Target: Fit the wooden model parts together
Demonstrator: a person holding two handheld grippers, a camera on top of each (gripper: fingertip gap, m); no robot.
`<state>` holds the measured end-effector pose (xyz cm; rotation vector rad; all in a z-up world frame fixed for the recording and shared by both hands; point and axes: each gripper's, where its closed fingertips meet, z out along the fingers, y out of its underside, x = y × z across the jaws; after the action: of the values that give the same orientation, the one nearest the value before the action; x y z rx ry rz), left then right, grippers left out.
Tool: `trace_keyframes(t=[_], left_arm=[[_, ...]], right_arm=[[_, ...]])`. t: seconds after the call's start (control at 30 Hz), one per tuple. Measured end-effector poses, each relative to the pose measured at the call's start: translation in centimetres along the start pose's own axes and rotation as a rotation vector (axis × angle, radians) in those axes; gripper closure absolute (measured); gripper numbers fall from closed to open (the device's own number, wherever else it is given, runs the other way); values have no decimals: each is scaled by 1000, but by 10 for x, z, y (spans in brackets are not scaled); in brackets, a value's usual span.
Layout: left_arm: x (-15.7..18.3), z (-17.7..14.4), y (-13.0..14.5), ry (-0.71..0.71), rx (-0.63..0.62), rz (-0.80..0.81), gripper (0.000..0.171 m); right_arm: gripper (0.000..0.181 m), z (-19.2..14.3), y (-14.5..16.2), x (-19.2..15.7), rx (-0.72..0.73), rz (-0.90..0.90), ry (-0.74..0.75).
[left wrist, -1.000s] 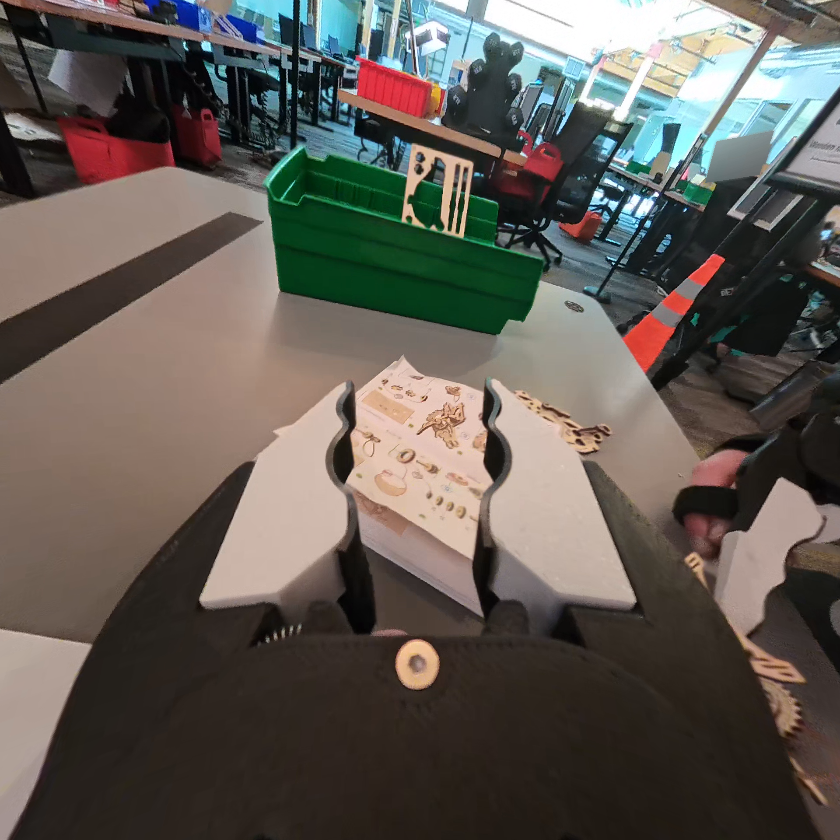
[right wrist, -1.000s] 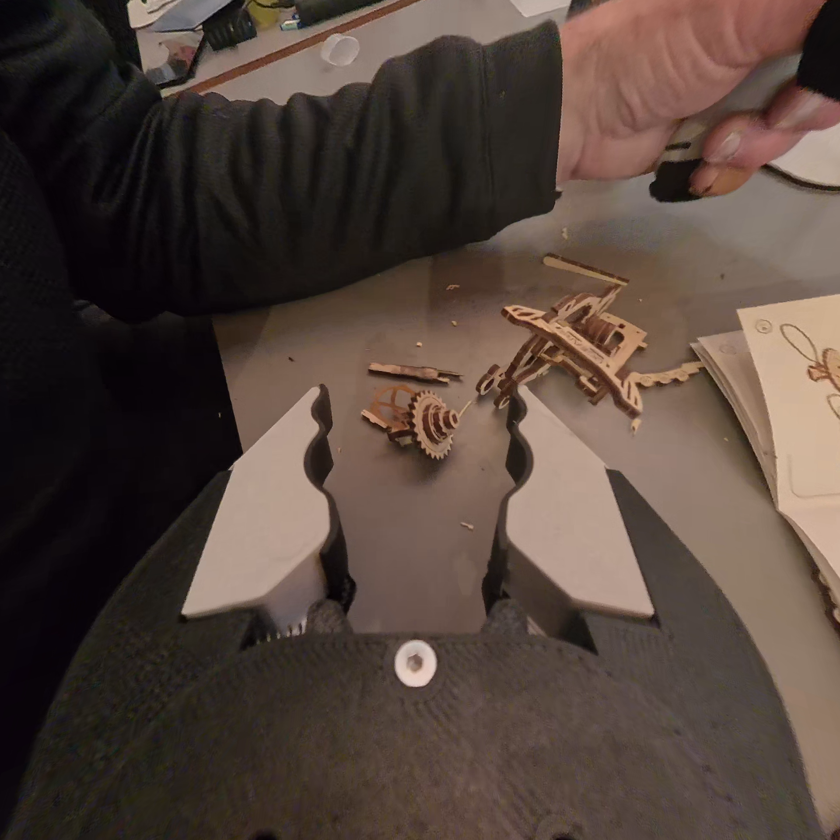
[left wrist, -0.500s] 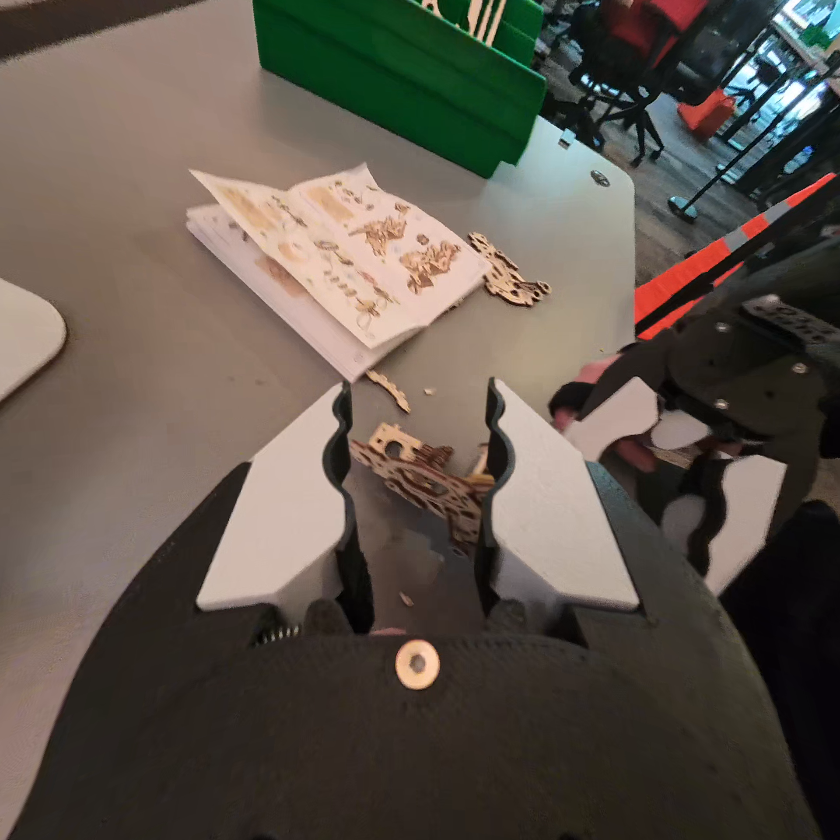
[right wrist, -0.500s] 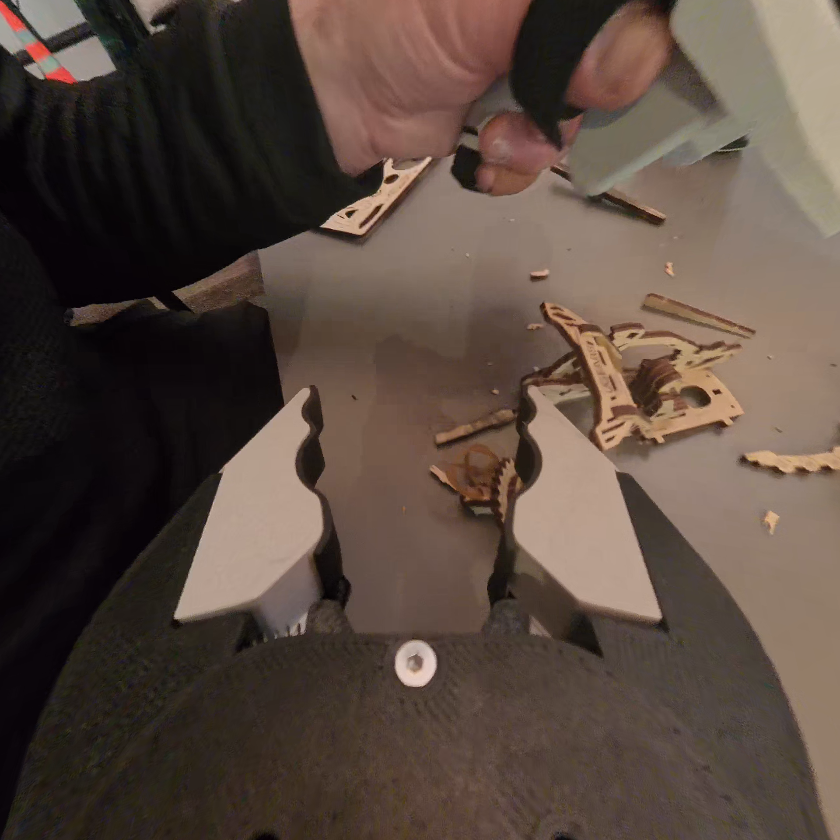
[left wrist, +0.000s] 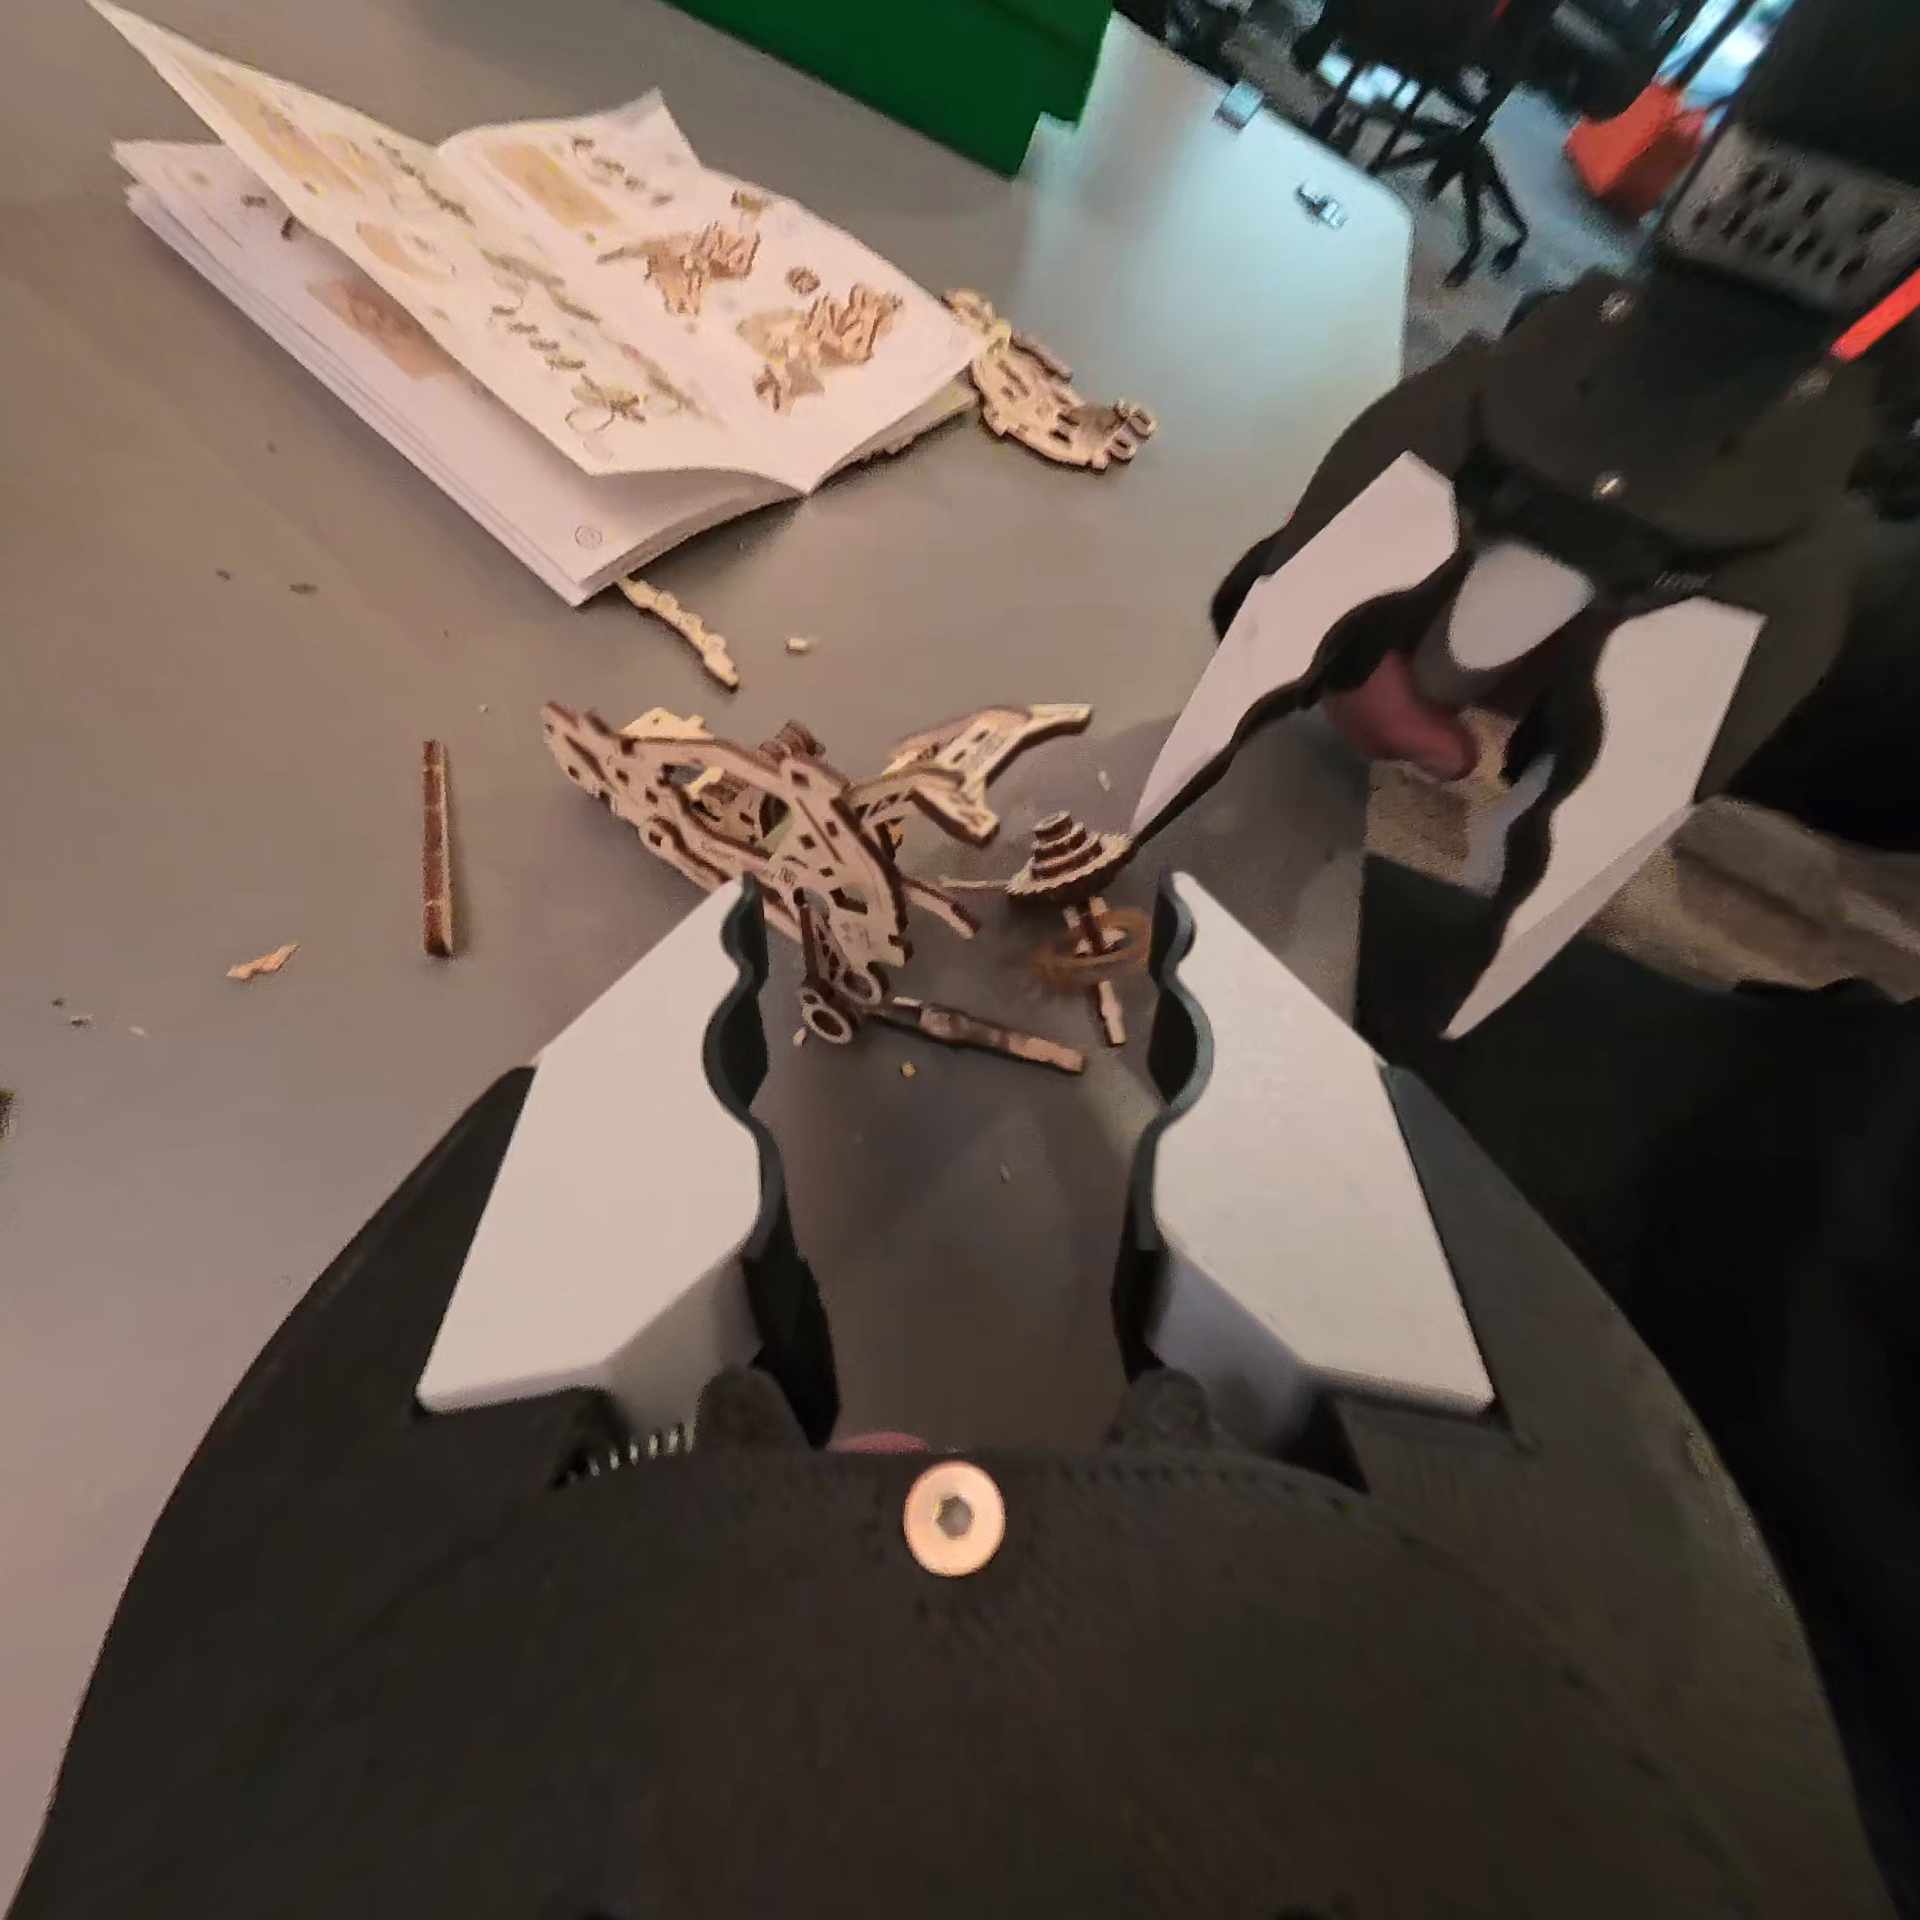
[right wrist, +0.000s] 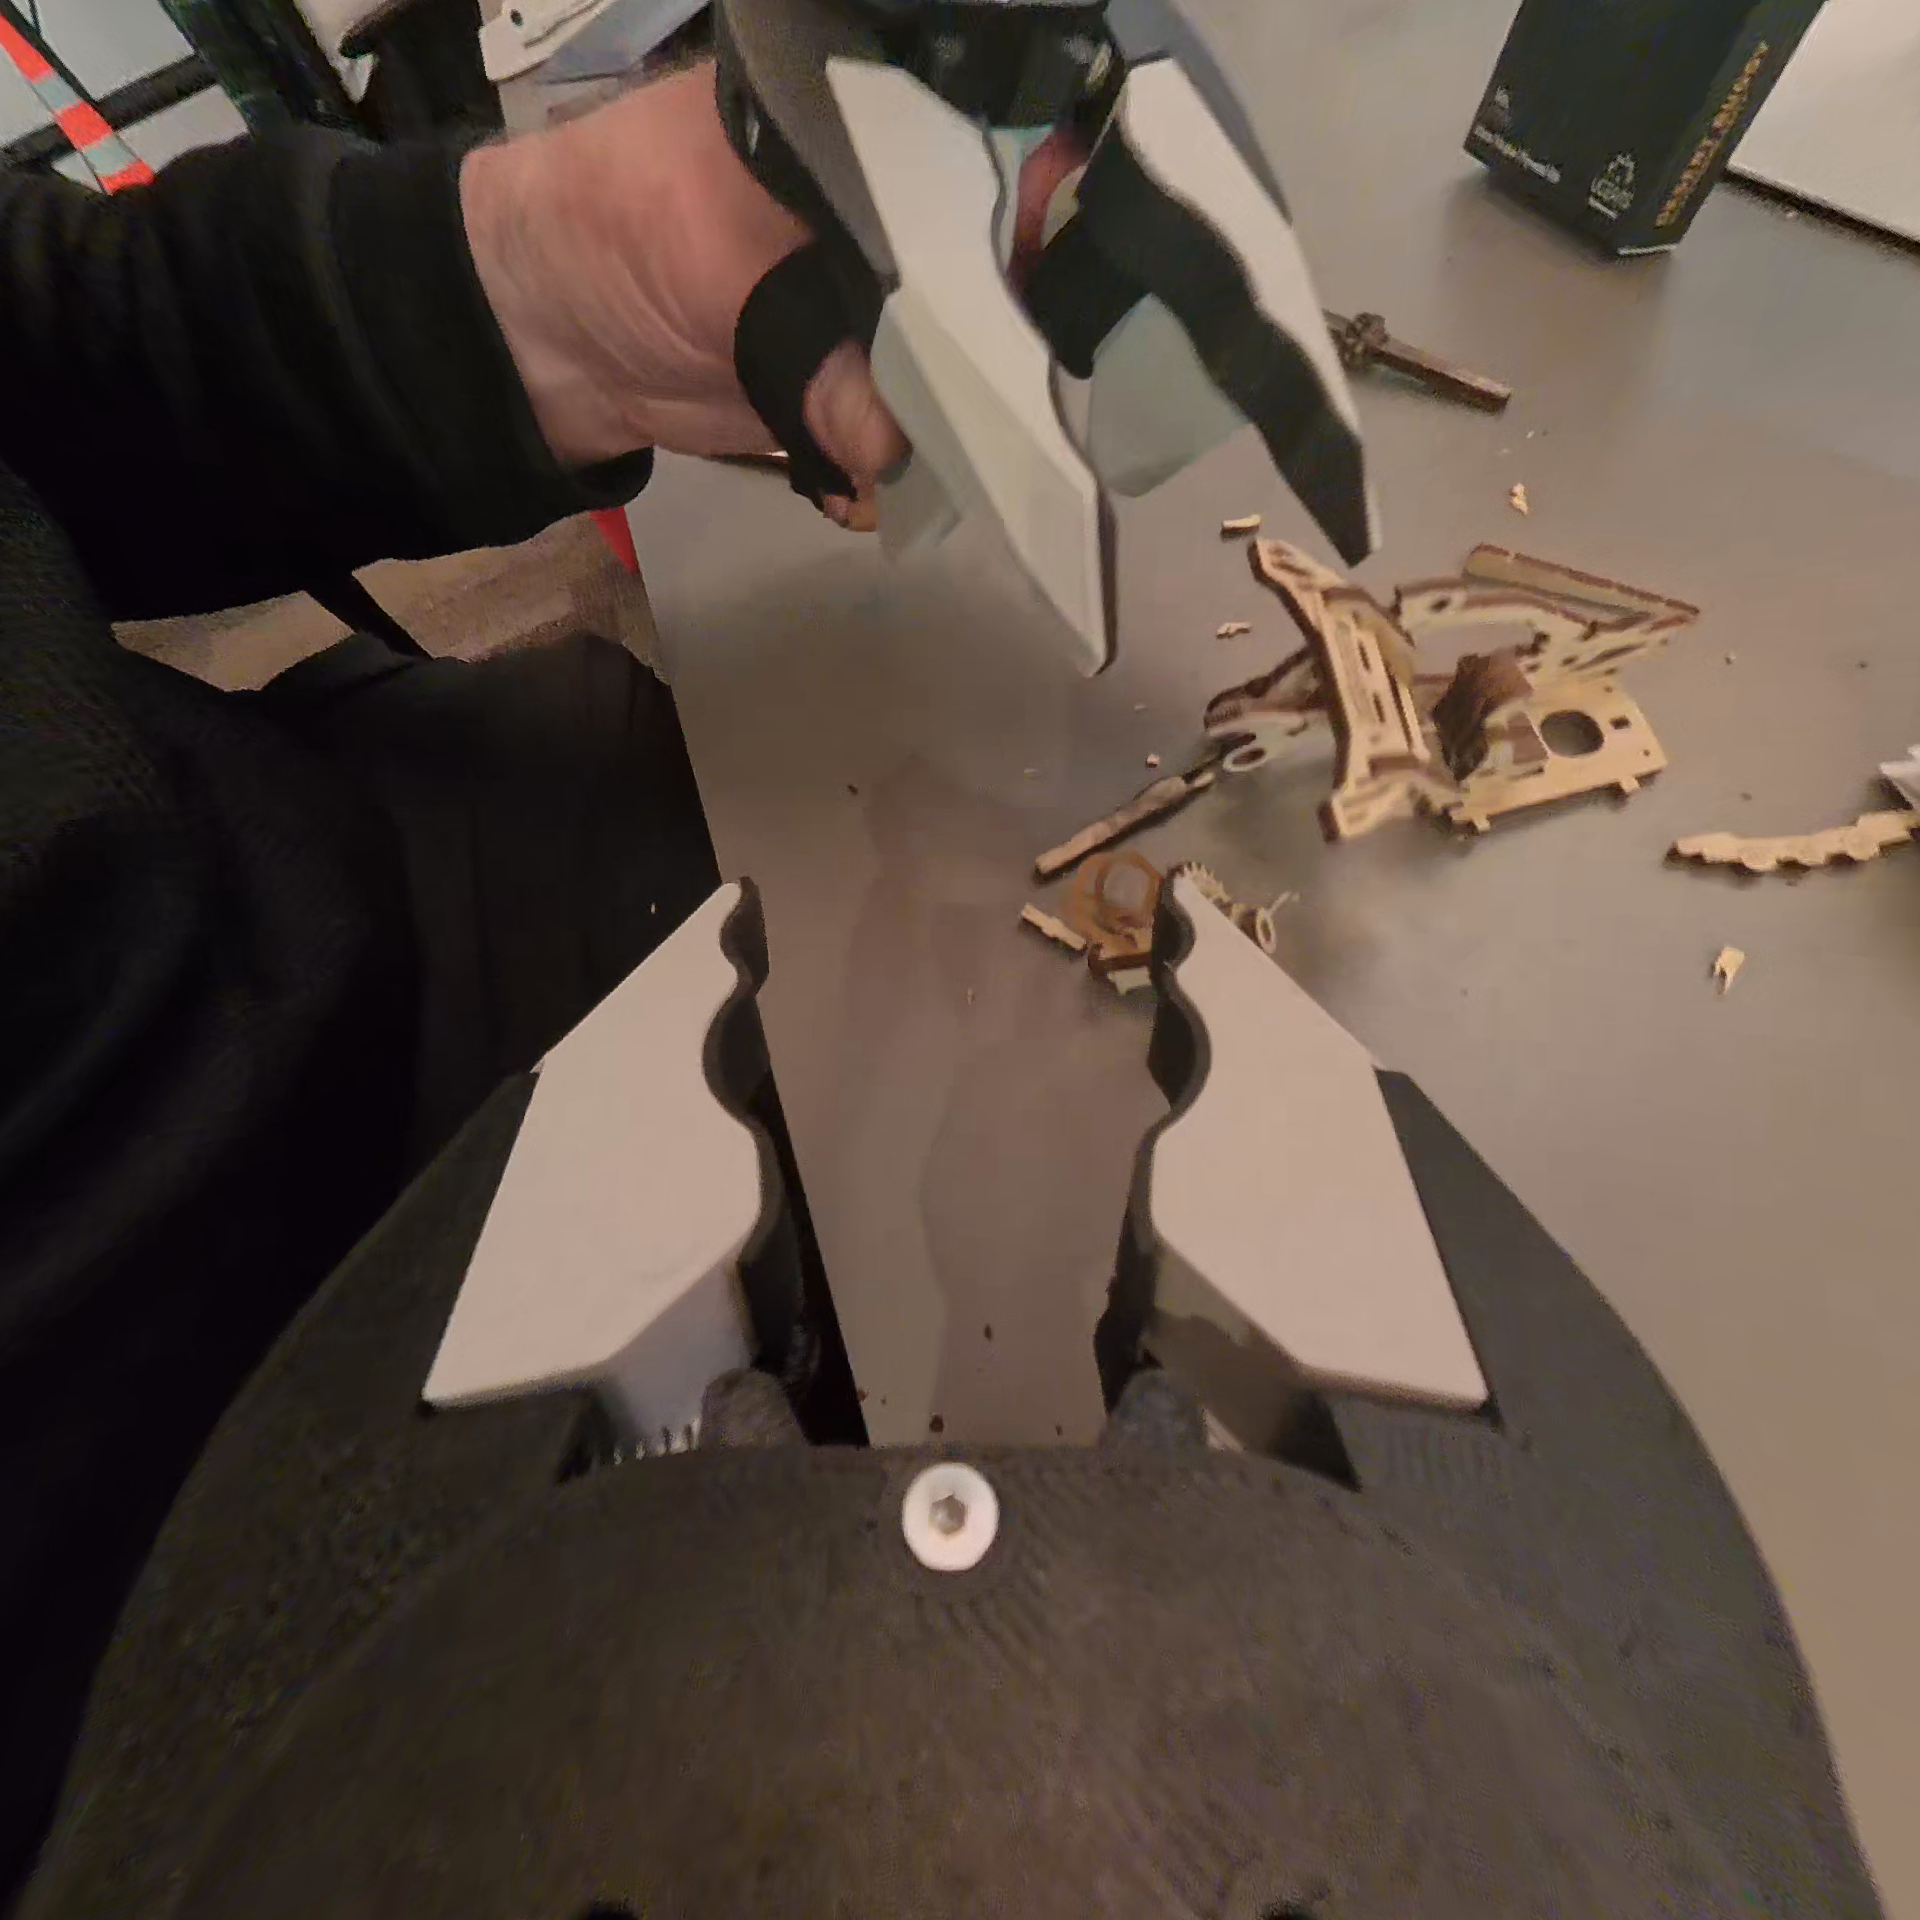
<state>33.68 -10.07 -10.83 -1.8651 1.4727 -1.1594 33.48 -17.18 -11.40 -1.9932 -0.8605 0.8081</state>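
A part-built wooden model frame (left wrist: 769,821) lies on the grey table (left wrist: 260,1039); it also shows in the right wrist view (right wrist: 1455,707). A small wooden gear assembly (left wrist: 1070,873) lies just right of it. My left gripper (left wrist: 956,904) is open and empty, hovering just in front of the frame and gears. My right gripper (right wrist: 956,894) is open and empty. Its right fingertip is against the gear assembly (right wrist: 1122,914). The right gripper also shows in the left wrist view (left wrist: 1299,930), and the left gripper, held by a hand, in the right wrist view (right wrist: 1226,603).
An open instruction booklet (left wrist: 540,312) lies behind the model, with loose wooden pieces (left wrist: 1049,405) at its far corner. A wooden stick (left wrist: 436,847) lies to the left. A green bin (left wrist: 935,62) stands at the back. A dark box (right wrist: 1631,125) stands far right. The table edge (right wrist: 665,644) is close by. The wooden stick (left wrist: 436,847) is about 7 centimetres from my left fingertips. The right camera catches it too, in the right wrist view (right wrist: 1554,564).
The left gripper has tilted down and come closer, from the booklet to the model frame and gears. The right gripper has moved until its right fingertip meets the gear assembly. Both stay open.
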Motion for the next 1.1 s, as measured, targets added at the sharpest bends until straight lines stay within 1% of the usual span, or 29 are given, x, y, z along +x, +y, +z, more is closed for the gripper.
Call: trace_keyframes(t=[0.13, 0.23, 0.33, 0.43, 0.47, 0.5, 0.63, 0.7, 0.8, 0.9, 0.97, 1.1], left_arm=[[-9, 9, 11, -105, -46, 57, 106], [-11, 15, 15, -209, -64, 125, 114], [-14, 16, 17, -329, -74, 195, 115], [-15, 23, 21, -404, -114, 251, 130], [-15, 25, 20, -418, -109, 262, 133], [-15, 27, 20, -418, -100, 260, 138], [-19, 25, 18, -401, -70, 228, 142], [-18, 23, 18, -373, -50, 224, 148], [-18, 20, 18, -320, -30, 200, 150], [-25, 14, 17, -323, -20, 199, 155], [-28, 11, 18, -307, -23, 195, 156], [-35, 5, 17, -298, -13, 201, 158]], right_arm=[[112, -9, 5, 5, 23, 33, 18], [115, -11, 5, 6, 42, 44, 30], [117, -12, 7, 6, 50, 49, 47], [119, -13, 9, 8, 57, 64, 60], [119, -13, 9, 9, 61, 66, 70], [119, -14, 9, 11, 60, 66, 81], [120, -12, 12, 16, 26, 67, 102], [121, -10, 14, 20, -2, 52, 119], [126, -5, 17, 28, -56, 15, 141], [132, 3, 21, 39, -119, -44, 184], [146, 7, 21, 43, -145, -84, 204], [166, 13, 20, 49, -166, -138, 240]])
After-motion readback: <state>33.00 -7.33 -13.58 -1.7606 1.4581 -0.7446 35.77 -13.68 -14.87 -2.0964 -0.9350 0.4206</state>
